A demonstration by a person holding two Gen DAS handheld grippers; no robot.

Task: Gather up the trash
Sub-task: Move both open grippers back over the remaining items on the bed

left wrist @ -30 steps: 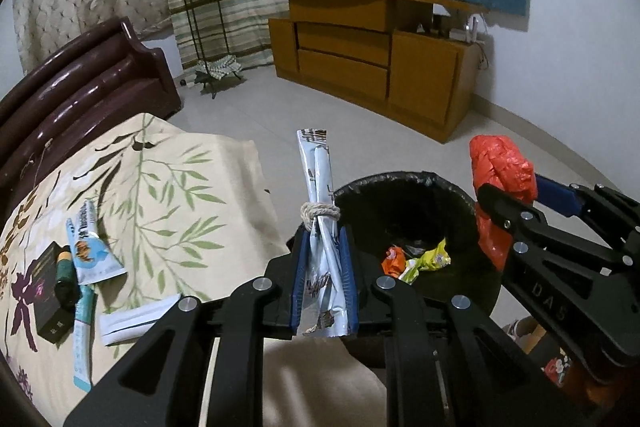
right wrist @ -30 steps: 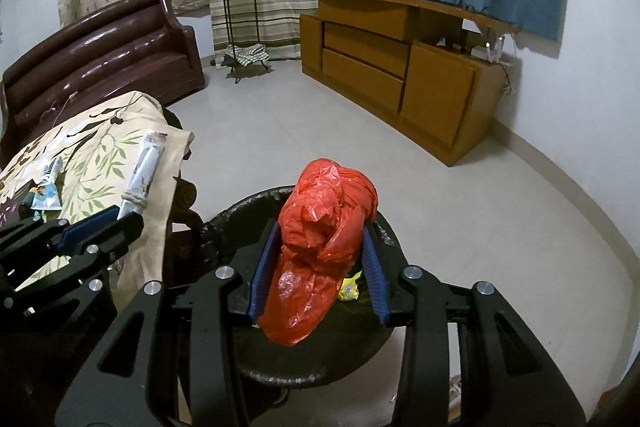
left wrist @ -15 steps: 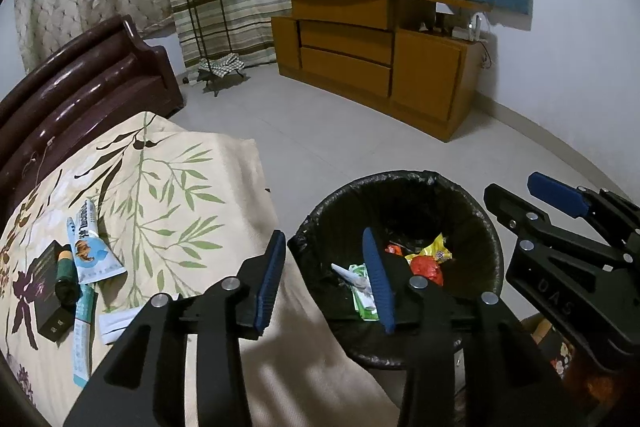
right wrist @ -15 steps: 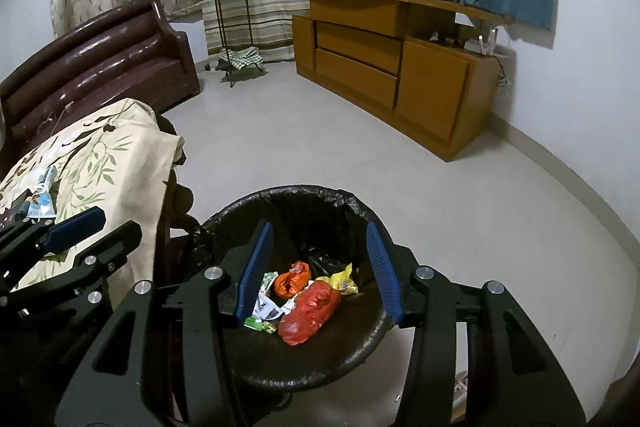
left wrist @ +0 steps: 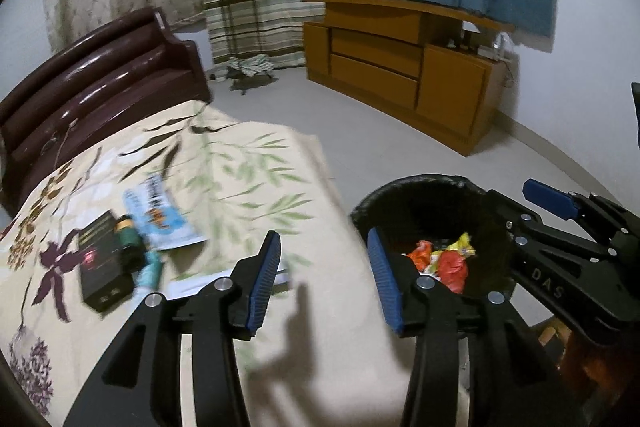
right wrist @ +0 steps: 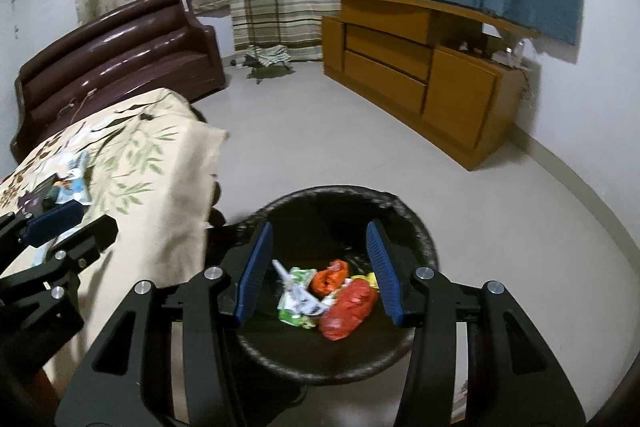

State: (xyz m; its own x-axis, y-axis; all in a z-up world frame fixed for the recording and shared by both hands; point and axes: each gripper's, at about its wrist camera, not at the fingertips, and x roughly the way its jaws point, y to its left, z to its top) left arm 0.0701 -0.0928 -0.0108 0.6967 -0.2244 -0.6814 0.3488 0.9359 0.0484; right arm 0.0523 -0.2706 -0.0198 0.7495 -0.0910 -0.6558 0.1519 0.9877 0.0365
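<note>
Trash [right wrist: 344, 311] in bin [right wrist: 424, 239], right tool [left wrist: 560, 223] marked "DAS"

Left gripper [left wrist: 325, 277]: jaws spread wide, nothing between the blue pads [left wrist: 264, 277]; black finger arms reach forward and slightly downward.
Right gripper [right wrist: 320, 269]: jaws spread wide, empty; blue pads [right wrist: 382, 269] angled outward, pointing downward.
Relative pose: the two grippers sit side by side, near each other, not touching; each appears at the edge of the other's wrist view.
</note>
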